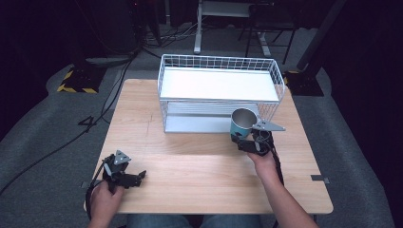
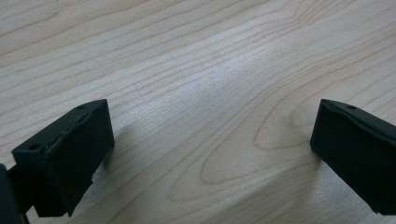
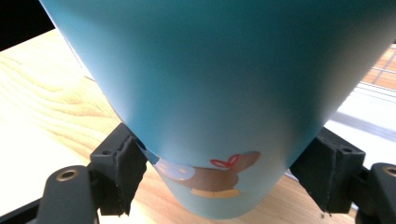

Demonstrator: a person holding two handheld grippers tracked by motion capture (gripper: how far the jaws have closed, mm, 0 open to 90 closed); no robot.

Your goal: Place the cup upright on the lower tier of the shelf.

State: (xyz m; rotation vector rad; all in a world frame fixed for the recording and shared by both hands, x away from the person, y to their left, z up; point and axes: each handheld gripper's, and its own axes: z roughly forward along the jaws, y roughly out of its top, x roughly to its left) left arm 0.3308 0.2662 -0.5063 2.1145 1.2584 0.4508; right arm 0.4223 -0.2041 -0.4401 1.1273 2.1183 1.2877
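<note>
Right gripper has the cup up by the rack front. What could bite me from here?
The right gripper pinches the teal cup low on its tapered wall, near the base, so it could slide or tip in the jaws. The cup sits close to the white wire rack front, so its rim might catch the wire going in. The left gripper is open over bare table, too far off to help.

A laboratory recording station: a bare wooden table [image 1: 209,161] on grey carpet [image 1: 43,142] in a darkened room; loose cables [image 1: 114,90] cross the floor; hazard-striped stand bases [image 1: 76,80] flank the table.
</note>
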